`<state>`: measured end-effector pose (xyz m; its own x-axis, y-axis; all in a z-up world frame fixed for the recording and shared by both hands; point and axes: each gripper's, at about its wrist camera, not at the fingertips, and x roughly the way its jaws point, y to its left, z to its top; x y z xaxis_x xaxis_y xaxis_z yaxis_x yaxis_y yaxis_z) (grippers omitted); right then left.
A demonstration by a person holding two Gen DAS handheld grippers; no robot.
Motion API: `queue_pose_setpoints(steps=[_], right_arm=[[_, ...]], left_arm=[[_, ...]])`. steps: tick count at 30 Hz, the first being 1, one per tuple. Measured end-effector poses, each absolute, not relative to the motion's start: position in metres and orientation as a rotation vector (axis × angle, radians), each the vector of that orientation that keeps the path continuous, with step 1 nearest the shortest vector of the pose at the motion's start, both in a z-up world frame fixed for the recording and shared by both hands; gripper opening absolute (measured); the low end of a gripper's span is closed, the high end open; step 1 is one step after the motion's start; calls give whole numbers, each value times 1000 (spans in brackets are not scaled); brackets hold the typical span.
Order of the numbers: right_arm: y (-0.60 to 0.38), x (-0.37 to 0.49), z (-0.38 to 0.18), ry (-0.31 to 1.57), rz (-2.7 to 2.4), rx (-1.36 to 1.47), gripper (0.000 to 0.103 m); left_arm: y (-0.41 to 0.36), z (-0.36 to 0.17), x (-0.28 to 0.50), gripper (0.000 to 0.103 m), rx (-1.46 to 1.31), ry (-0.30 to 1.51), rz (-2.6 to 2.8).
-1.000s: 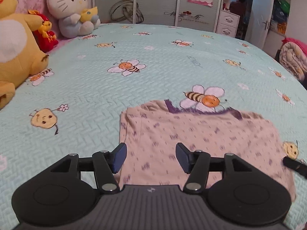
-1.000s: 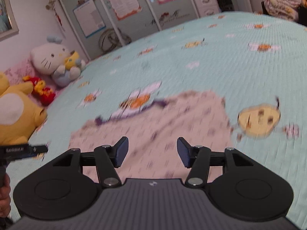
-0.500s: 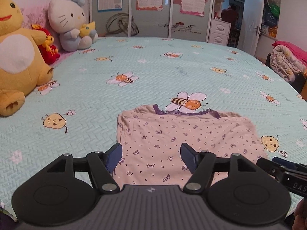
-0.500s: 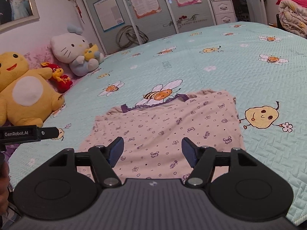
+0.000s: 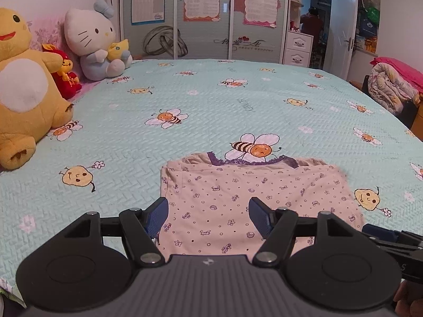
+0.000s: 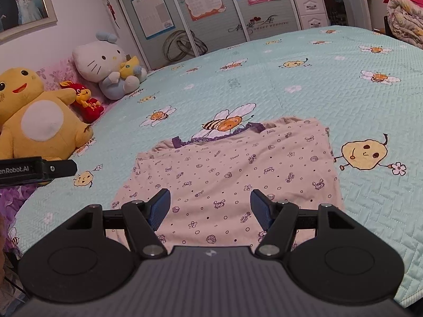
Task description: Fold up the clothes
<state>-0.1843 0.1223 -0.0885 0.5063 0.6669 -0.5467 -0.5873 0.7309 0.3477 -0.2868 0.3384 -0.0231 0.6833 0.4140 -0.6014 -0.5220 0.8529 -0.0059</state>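
Pink top point(image 5: 253, 198) flat on the bed point(image 5: 185, 100), sides tucked in (maybe); left gripper point(image 5: 208, 215) and right gripper point(image 6: 210, 208) above it, jaws wide, holding nothing; could grab the bedcover too, could bunch up.

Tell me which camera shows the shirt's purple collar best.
The right wrist view: the purple collar shows along its whole length, clear of the gripper. In the left wrist view the collar also shows, but smaller and flatter, at the far edge of the shirt.
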Motion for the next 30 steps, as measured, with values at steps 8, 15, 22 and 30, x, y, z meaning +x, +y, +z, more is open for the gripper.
queue_pose_setpoints(steps=[8, 15, 22, 30], right_arm=[[122, -180, -95, 743, 748, 113, 68], [133, -177, -118, 803, 727, 83, 69], [149, -173, -134, 858, 712, 9, 69], [221, -158, -115, 873, 800, -41, 69]], left_arm=[[339, -29, -280, 71, -187, 643, 515], [364, -55, -284, 71, -263, 653, 517], [442, -120, -344, 71, -658, 645, 528], [460, -160, -368, 71, -814, 627, 550]])
